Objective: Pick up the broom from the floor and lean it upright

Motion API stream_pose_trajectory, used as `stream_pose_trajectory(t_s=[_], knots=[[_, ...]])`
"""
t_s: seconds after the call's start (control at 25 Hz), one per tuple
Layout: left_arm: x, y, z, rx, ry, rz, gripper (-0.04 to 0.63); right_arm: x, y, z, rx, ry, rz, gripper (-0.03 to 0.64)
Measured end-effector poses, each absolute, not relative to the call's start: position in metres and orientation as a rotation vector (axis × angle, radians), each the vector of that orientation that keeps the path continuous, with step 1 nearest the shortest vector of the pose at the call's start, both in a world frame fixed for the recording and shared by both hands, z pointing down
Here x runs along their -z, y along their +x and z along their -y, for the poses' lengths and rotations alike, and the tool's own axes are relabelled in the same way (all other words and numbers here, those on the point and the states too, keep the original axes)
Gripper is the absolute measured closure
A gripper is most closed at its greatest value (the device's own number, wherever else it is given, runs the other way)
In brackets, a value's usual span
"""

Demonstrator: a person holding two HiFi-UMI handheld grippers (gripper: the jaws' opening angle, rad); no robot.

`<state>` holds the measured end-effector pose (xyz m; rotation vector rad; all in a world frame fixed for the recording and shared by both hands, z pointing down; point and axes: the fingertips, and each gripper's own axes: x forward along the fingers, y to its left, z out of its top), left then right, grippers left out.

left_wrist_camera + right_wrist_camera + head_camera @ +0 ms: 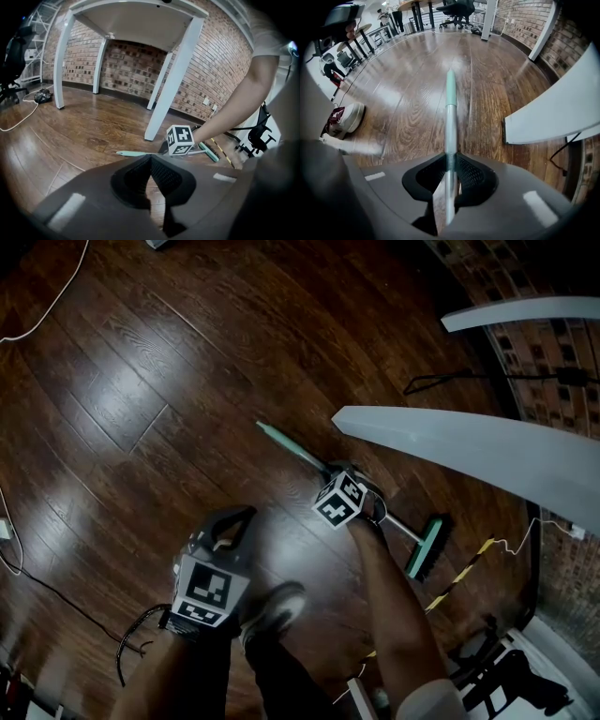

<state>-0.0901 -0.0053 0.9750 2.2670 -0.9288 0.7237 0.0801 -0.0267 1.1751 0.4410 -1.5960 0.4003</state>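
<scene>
The broom point(295, 448) lies flat on the dark wood floor, its teal-tipped metal handle pointing up-left and its teal brush head point(424, 552) at the lower right. My right gripper point(339, 474) points straight down over the middle of the handle. In the right gripper view the handle point(450, 103) runs between the jaws and both pads press on it, so my right gripper point(450, 158) is shut on it. My left gripper point(244, 514) hangs nearer to me, apart from the broom. Its jaws meet with nothing between them point(150, 158). From there the broom's tip point(133, 153) and the right gripper's marker cube point(180, 139) show ahead.
A white table point(450, 442) stands just right of the broom; its leg point(171, 79) meets the floor close behind it. My shoe point(277, 610) is planted near the left gripper. A striped cable point(459, 573) runs by the brush head. A brick wall point(126, 65) and an office chair point(260, 133) lie beyond.
</scene>
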Motion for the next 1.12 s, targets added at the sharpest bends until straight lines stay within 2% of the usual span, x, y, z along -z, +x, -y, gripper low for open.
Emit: stream_pose_trajectory(t_s=[0.4, 0.72, 1.12], knots=[[-0.904, -0.089, -0.005, -0.726, 2.329, 0.869, 0.595, -1.077, 0.082, 0.024, -0.335, 0.516, 1.647, 0.534], [-0.795, -0.075, 0.023, -0.697, 2.48, 0.807, 0.595, -0.948, 0.094, 0.019, -0.291, 0.703, 1.742, 0.532], [-0.66, 0.001, 0.04, -0.611, 2.666, 0.709, 0.595, -0.794, 0.164, 0.011, -0.283, 1.123, 1.811, 0.532]])
